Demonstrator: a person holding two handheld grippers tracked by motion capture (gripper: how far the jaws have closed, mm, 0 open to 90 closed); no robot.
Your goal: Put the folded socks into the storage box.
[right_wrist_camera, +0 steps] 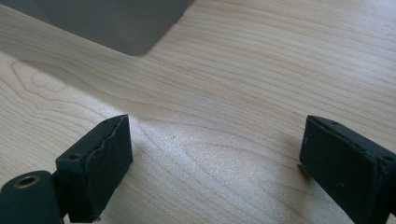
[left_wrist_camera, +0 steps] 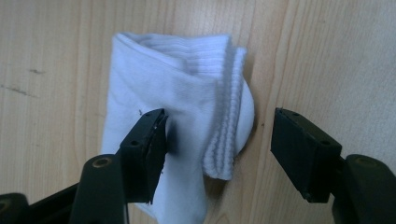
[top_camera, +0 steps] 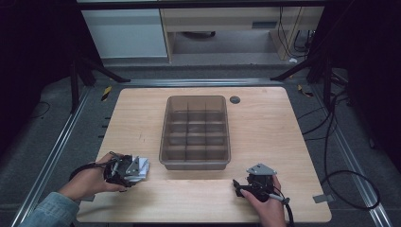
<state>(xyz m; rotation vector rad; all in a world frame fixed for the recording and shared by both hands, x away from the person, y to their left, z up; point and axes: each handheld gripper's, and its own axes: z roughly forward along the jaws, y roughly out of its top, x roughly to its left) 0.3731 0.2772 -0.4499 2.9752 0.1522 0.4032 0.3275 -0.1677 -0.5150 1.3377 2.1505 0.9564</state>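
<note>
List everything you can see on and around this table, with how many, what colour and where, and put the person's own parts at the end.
Folded cotton sock: one, white, flat on the table near its front left corner, between the left gripper's open jaws.
Clear plastic divided organiser bin: one, smoky grey, centre of the table, compartments look empty.
Round cable grommet: one, dark grey, far edge, right of the bin.
Wooden table: one, light wood.
Left gripper: one, black, jaws open around the sock.
Right gripper: one, black, jaws open over bare wood, front right.
Hands: two, each holding a gripper; a denim sleeve on the left arm.
</note>
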